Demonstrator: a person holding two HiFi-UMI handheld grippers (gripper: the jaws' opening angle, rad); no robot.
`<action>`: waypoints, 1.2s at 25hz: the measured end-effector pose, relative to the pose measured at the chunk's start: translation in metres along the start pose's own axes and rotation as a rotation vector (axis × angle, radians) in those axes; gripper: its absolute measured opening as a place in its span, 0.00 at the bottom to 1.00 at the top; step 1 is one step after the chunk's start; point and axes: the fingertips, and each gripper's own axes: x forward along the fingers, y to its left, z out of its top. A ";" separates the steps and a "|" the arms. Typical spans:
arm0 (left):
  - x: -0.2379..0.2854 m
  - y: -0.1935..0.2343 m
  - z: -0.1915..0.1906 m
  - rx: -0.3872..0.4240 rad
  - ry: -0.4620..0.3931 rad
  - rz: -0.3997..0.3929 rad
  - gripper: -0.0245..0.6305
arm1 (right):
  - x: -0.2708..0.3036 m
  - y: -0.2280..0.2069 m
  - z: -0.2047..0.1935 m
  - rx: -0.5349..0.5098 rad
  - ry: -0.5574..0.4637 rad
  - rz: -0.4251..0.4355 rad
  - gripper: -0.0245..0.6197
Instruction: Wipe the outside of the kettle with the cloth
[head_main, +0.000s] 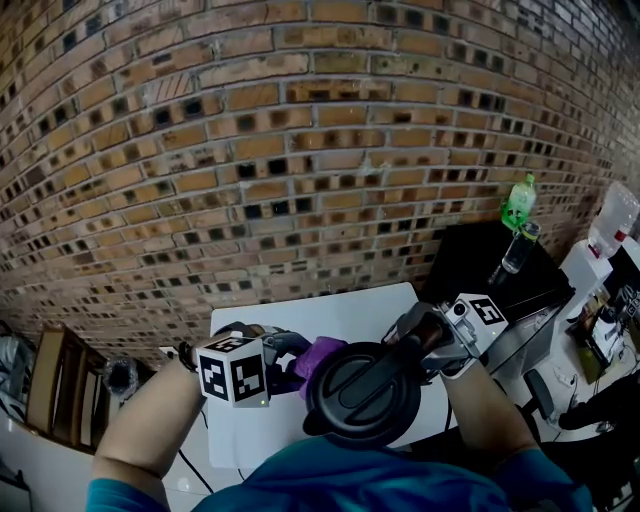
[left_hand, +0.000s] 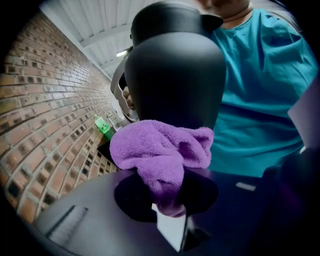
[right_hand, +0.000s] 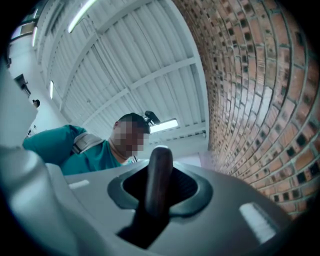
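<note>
In the head view a black kettle (head_main: 362, 392) is held up over the white table (head_main: 330, 305), seen from above with its lid facing me. My right gripper (head_main: 422, 338) is shut on the kettle's dark handle (right_hand: 157, 175), which stands upright between its jaws (right_hand: 152, 200). On the left, my left gripper (head_main: 288, 362) is shut on a bunched purple cloth (head_main: 318, 357). From the left gripper view the cloth (left_hand: 160, 150) sits against the lower part of the kettle's rounded body (left_hand: 175, 75), pinched at its lower end in that gripper (left_hand: 169, 206).
A brick wall (head_main: 300, 150) rises behind the table. To the right a black table (head_main: 470, 265) carries a green bottle (head_main: 519, 201) and a clear glass (head_main: 518, 248). A pale bottle (head_main: 611, 220) stands further right. A wooden chair (head_main: 55, 380) is at the left.
</note>
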 end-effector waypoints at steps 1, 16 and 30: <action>0.006 -0.002 -0.005 -0.014 0.005 -0.006 0.18 | 0.000 -0.001 0.000 -0.003 -0.001 -0.007 0.19; -0.073 0.052 0.019 -0.087 -0.173 0.216 0.18 | -0.009 -0.011 0.009 -0.103 0.039 -0.150 0.19; -0.010 0.026 0.016 -0.023 -0.034 0.071 0.18 | 0.004 -0.001 0.006 -0.064 0.007 -0.074 0.19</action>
